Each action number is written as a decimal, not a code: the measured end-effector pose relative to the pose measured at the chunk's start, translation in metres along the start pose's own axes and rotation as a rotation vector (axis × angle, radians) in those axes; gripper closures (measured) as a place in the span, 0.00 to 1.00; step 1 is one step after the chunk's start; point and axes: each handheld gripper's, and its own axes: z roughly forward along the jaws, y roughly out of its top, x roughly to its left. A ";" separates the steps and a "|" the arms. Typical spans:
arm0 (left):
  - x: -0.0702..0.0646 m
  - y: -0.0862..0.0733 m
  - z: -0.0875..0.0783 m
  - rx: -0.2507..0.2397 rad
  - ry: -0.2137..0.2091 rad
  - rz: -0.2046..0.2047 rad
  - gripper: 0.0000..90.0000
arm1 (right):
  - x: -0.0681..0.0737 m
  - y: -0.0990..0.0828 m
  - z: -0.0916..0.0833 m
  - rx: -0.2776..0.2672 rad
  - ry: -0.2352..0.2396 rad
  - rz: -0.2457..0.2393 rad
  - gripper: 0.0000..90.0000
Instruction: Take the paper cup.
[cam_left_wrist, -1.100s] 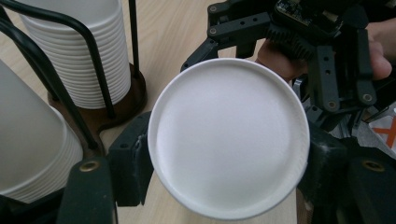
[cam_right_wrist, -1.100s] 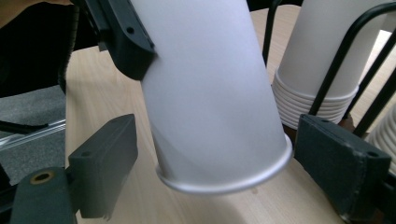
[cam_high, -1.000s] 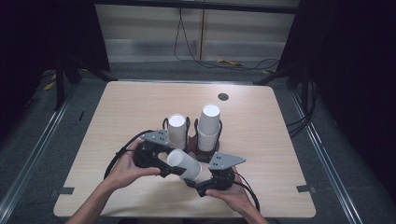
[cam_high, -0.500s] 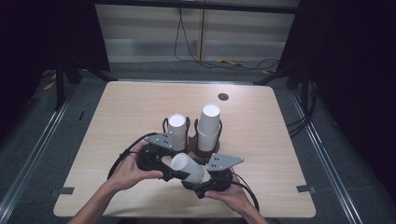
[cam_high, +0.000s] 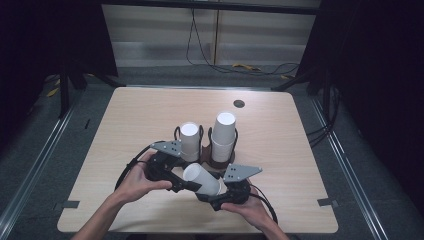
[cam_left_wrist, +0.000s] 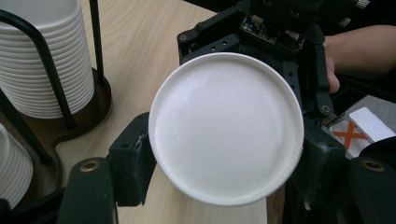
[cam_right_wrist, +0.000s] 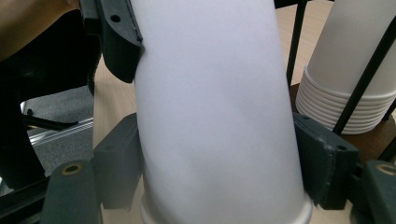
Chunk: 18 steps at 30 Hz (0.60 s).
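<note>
Wooden table (cam_high: 125, 125): pale top with rounded corners, sitting on a grey floor (cam_high: 360, 165) before a dark backdrop.
Round dark spot (cam_high: 239, 103): lying on the table toward its far right, possibly a cable hole.
Grey tape strips (cam_high: 327, 202): sticking at the table's near left and near right edges.
Cables (cam_high: 240, 65): trailing over the floor beyond the table's far edge, one yellow piece among them.
Metal rails (cam_high: 35, 165): running along the floor on both sides of the table.
White card with orange cross (cam_left_wrist: 357, 133): lying off the table's edge.
</note>
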 end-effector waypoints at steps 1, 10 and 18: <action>0.000 0.000 0.001 -0.002 0.000 0.002 0.36 | 0.000 0.000 0.000 0.004 0.002 0.001 0.28; 0.000 0.000 0.000 -0.003 0.054 0.002 0.23 | -0.001 0.000 -0.001 0.029 -0.002 -0.001 0.28; 0.002 -0.002 -0.007 0.012 0.087 0.029 0.24 | -0.004 -0.001 -0.006 0.059 -0.041 0.009 0.29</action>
